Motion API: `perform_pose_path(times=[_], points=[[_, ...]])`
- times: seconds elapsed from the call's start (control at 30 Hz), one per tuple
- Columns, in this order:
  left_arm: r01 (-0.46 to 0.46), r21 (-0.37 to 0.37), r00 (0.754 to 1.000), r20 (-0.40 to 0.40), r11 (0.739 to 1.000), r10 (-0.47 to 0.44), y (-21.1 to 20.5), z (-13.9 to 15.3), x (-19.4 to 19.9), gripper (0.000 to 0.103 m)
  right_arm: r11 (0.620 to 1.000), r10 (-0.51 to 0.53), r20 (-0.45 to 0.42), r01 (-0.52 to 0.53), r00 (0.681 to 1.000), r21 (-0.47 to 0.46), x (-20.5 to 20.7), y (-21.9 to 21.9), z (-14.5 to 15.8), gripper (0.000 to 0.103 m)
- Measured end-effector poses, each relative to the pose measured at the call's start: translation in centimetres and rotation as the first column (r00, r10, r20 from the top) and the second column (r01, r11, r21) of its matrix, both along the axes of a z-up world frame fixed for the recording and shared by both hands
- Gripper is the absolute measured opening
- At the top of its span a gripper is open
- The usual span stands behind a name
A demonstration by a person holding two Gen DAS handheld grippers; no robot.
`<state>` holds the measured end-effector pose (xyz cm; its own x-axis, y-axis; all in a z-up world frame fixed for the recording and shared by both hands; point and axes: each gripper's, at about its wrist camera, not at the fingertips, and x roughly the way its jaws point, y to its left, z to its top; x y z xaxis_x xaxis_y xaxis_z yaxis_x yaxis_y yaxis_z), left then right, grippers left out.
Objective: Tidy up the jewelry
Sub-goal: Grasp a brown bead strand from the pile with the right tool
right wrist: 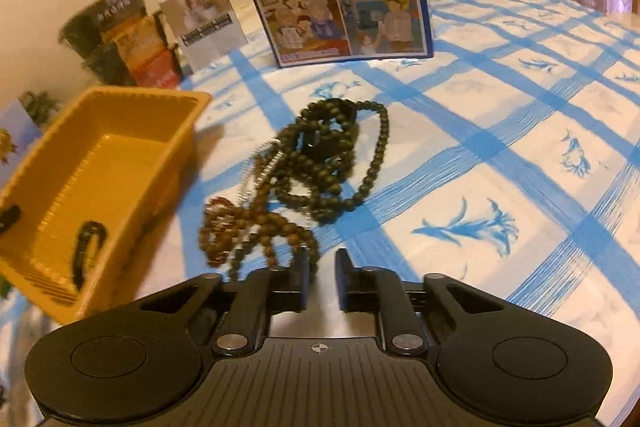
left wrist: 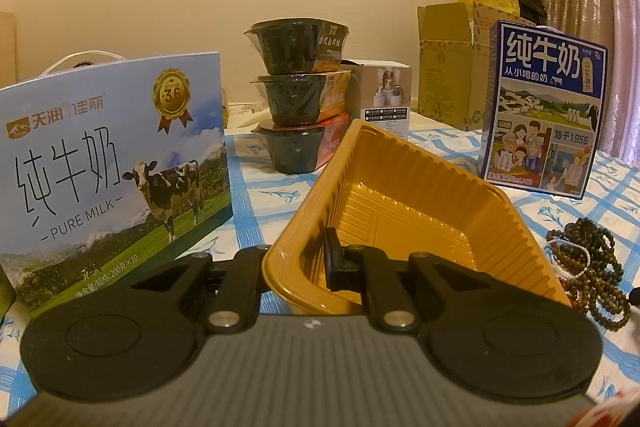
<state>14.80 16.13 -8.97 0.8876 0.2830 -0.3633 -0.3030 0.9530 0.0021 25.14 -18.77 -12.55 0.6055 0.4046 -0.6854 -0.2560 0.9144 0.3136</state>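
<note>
Your left gripper (left wrist: 320, 259) is clamped on the near wall of the yellow tray (left wrist: 404, 163), one finger inside and one outside, holding it tilted up off the checked tablecloth (right wrist: 500, 99). Ahead and to its left stands the big pure-milk carton (left wrist: 112, 155); ahead to its right, the smaller blue milk box (left wrist: 544, 107); straight beyond the tray, the stacked black bowls (left wrist: 298, 95).

Your right gripper (right wrist: 322, 275) has its fingers a narrow gap apart with nothing between them (that view is blurred). Just ahead of its tips lies the tangled pile of bead bracelets (right wrist: 304, 179) on the cloth, beside the tray's right wall. One dark bracelet (right wrist: 86, 251) lies inside the tray.
</note>
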Motion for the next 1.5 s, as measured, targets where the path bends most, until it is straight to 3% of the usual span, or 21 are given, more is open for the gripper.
perform_pose_path(times=[0.53,0.73,1.17,1.5], points=[[-0.002,-0.004,1.0,-0.002,1.0,0.002,0.0,0.0,0.0,0.012,0.992,0.027,0.037,-0.022,0.999,-0.121,1.3,3.0,-0.6,0.012],[-0.001,-0.003,1.0,-0.002,1.0,0.001,-0.1,0.0,0.0,0.012,0.975,0.108,0.075,-0.091,0.991,-0.2,0.8,3.9,-0.9,0.007],[0.001,-0.002,1.0,-0.005,1.0,-0.001,0.1,-0.1,0.0,0.011,0.989,0.104,0.014,-0.102,0.995,-0.105,-3.9,0.0,0.6,0.007],[0.002,0.001,1.0,-0.004,1.0,-0.002,0.0,0.0,0.0,0.011,0.996,0.082,0.072,-0.08,0.994,-0.023,-5.2,-2.0,4.5,0.007]])
